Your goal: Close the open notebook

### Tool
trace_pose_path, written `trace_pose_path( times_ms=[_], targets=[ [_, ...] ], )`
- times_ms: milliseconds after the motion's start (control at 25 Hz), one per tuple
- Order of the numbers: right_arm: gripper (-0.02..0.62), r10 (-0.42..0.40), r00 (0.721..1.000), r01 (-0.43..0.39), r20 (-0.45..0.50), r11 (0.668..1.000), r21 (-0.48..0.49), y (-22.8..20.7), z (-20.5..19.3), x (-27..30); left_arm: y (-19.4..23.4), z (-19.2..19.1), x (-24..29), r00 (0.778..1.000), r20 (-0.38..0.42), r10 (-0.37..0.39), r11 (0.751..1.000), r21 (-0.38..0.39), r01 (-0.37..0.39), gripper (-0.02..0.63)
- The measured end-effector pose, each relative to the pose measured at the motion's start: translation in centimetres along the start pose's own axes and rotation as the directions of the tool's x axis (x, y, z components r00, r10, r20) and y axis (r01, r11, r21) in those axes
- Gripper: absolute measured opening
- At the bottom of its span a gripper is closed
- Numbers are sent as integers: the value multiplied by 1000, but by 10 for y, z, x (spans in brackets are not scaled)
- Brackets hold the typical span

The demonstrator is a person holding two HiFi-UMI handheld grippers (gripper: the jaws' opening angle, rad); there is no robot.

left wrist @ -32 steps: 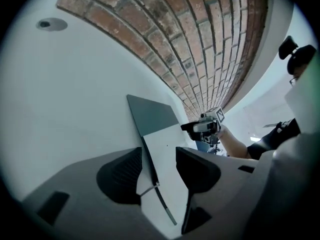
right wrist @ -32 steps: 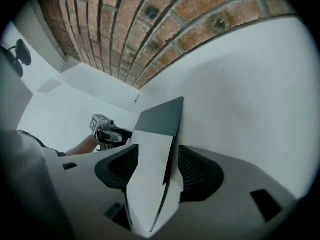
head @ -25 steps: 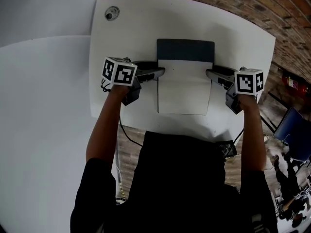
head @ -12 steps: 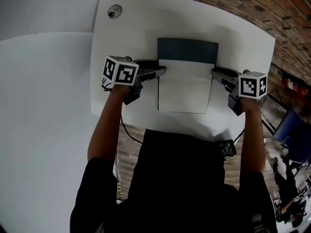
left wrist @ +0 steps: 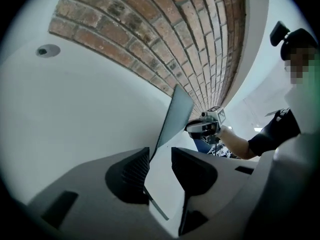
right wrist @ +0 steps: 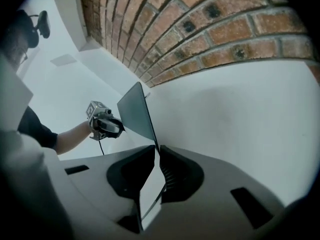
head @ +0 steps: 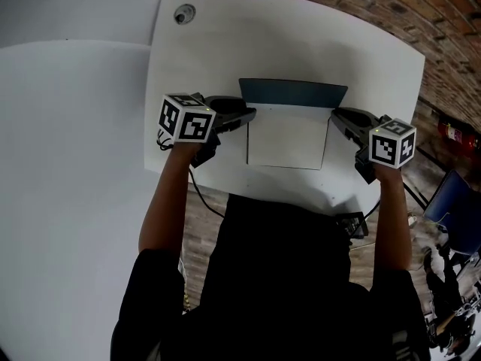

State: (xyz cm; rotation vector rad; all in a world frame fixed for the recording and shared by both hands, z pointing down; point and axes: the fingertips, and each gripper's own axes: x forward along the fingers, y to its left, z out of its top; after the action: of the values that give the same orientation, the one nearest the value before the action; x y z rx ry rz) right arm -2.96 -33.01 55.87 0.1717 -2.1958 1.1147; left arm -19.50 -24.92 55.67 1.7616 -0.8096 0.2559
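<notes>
The notebook lies open on the white table [head: 225,43], its white page [head: 288,138] flat. Its dark cover [head: 293,93] stands raised and tilted at the far side. My left gripper [head: 252,113] is at the cover's left edge. In the left gripper view its jaws [left wrist: 160,154] are closing, with the cover [left wrist: 175,114] between them against one finger and a gap to the other. My right gripper [head: 336,115] is at the right edge. In the right gripper view its jaws [right wrist: 157,148] are closing, pinched on the cover's edge [right wrist: 135,114].
A round grommet [head: 184,13] sits in the table's far left corner. A second white table [head: 60,164] adjoins on the left. Brick surface runs beyond the far edge, with a red extinguisher [head: 455,134] and a blue chair [head: 451,201] at the right.
The dark cover, flat a second ago, has swung up off the table. Both grippers have risen with it at its two side edges.
</notes>
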Motion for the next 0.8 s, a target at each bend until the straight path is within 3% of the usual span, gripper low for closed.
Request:
trace_pose_path(
  times_ms=[280,520,680,800],
  targets=[
    [40,11,998,-2,55,988,-155,17,-12,-7,-8,-17,-10,998,11,54,995,78,-54,110],
    [40,20,996,0,87,976,-220,23,-24,-4,-12,-35,-13,997,5,83,973,214,-82,100],
    [39,36,996,-10,83,955,-295,28,-33,-3,-14,-46,-15,995,-3,101,944,317,-95,98],
    [38,19,998,8,65,916,-401,30,-42,-3,-18,-55,-14,993,-4,116,909,403,-105,98]
  ],
)
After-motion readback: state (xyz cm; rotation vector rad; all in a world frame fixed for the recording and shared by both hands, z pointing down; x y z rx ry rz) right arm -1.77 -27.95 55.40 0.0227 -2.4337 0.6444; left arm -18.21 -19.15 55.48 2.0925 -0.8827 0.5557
